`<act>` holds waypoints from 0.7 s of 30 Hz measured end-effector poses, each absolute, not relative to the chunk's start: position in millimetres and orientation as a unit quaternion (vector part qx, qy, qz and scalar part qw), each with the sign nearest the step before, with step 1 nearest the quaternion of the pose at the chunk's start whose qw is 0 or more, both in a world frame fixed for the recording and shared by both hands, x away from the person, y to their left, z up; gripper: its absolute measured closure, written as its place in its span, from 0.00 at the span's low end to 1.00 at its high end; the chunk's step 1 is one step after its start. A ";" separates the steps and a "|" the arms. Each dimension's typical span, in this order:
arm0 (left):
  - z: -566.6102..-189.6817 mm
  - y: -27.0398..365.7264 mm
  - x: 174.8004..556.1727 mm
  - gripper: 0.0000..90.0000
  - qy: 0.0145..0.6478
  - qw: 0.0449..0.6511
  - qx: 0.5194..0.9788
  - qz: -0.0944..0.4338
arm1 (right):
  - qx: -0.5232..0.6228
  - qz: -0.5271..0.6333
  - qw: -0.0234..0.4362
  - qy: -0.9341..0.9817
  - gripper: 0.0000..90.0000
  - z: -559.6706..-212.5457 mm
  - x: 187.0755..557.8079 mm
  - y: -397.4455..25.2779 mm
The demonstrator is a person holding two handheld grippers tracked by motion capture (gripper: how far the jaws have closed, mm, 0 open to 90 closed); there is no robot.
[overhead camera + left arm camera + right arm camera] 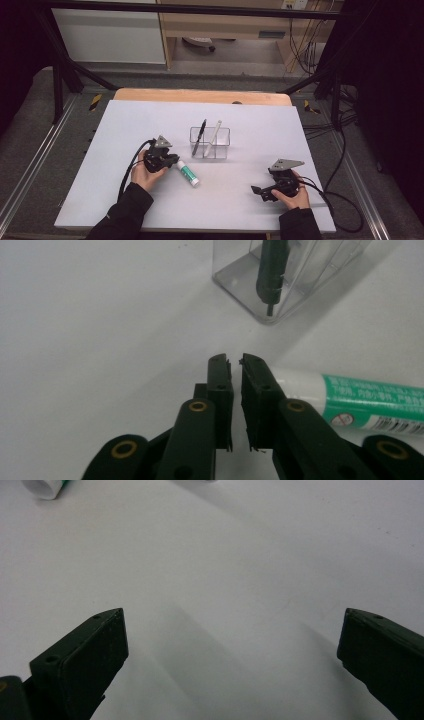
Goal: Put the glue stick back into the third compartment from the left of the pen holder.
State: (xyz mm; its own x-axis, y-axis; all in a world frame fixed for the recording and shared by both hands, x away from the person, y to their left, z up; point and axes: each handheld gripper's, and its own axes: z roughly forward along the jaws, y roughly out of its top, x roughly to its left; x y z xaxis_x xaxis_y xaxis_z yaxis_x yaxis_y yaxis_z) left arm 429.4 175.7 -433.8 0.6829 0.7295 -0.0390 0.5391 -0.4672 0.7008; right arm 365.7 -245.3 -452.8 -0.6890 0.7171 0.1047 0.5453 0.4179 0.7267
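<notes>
Left gripper (236,360) sitting nearly closed, empty, beside white-green tube (360,402) | right gripper (232,645) gaping wide over bare white tabletop (260,200) | clear organizer (210,143) standing mid-table.

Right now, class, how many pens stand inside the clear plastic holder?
2: a black pen in the clear plastic holder's left compartment, a white pen leaning in its right one. None seems hidden.
</notes>
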 end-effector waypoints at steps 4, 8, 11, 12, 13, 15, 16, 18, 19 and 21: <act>-428.3 191.9 422.0 0.79 0.378 0.352 0.843 0.151 | 0.380 0.385 0.113 0.833 0.01 -449.1 365.6 -242.0; -423.4 209.6 411.6 0.63 0.383 0.350 0.838 0.169 | 0.377 0.375 0.120 0.839 0.01 -444.1 364.7 -231.4; -423.6 221.3 403.9 0.51 0.386 0.348 0.837 0.173 | 0.369 0.368 0.120 0.845 0.01 -441.0 364.3 -222.5; -424.1 224.9 401.6 0.49 0.387 0.347 0.837 0.174 | 0.367 0.369 0.121 0.845 0.01 -440.1 364.2 -219.0; -424.8 228.3 399.5 0.46 0.388 0.348 0.835 0.173 | 0.365 0.367 0.119 0.847 0.01 -438.5 364.2 -215.7; -426.6 234.4 395.2 0.39 0.390 0.353 0.834 0.168 | 0.363 0.366 0.122 0.848 0.01 -435.5 364.6 -208.1; -427.6 237.0 392.9 0.36 0.388 0.354 0.834 0.170 | 0.364 0.364 0.123 0.849 0.01 -433.5 364.9 -204.2; -430.3 241.4 388.2 0.30 0.388 0.353 0.834 0.172 | 0.361 0.367 0.123 0.849 0.01 -430.5 365.8 -196.0; -431.4 243.5 386.0 0.27 0.386 0.352 0.836 0.169 | 0.360 0.364 0.124 0.850 0.01 -428.8 366.1 -191.5; -433.8 247.0 382.3 0.22 0.385 0.353 0.837 0.163 | 0.354 0.360 0.125 0.854 0.01 -425.8 367.7 -182.4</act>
State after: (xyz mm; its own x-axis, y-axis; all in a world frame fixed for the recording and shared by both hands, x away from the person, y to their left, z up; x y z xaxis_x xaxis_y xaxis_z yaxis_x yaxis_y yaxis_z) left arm 382.3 247.0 -433.8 0.6505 0.7595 0.0009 0.5295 -0.4544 0.7164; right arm 367.7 -182.4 -425.8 -0.7183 0.6945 0.0412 0.5147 0.4907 0.7030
